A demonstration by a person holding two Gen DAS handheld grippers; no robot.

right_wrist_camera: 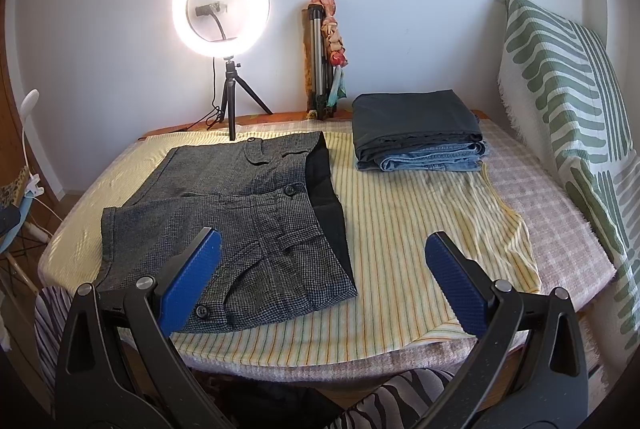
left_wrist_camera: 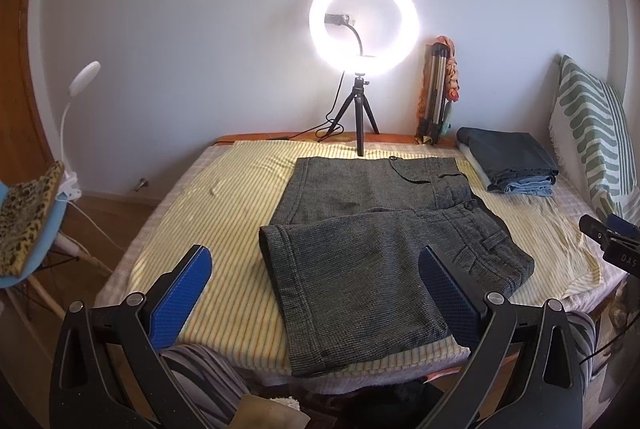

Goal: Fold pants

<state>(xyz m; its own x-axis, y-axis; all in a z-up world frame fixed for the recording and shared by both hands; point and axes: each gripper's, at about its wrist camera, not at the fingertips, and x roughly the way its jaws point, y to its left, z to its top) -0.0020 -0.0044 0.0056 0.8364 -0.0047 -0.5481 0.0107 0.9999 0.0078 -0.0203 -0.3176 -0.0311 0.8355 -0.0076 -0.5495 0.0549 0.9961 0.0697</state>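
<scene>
Dark grey checked woven pants (left_wrist_camera: 372,229) lie flat on the yellow striped cloth (left_wrist_camera: 224,197) that covers the table, spread wide so that each fold can be made against a firm surface. The near leg lies at an angle to the far one, and the waistband with its buttons and black lining faces right; the fold appears barely begun. The left gripper (left_wrist_camera: 316,293) hovers above the near leg hem, jaws wide and empty, seemingly placed to take that edge. The right gripper (right_wrist_camera: 324,281) hangs over the waist end, jaws likewise wide and holding nothing. A stack of folded dark and blue denim garments (right_wrist_camera: 420,133) sits at the far right, probably finished items kept clear. A lit white ring light on a black tripod (left_wrist_camera: 362,25) stands at the far edge, lighting the work.
</scene>
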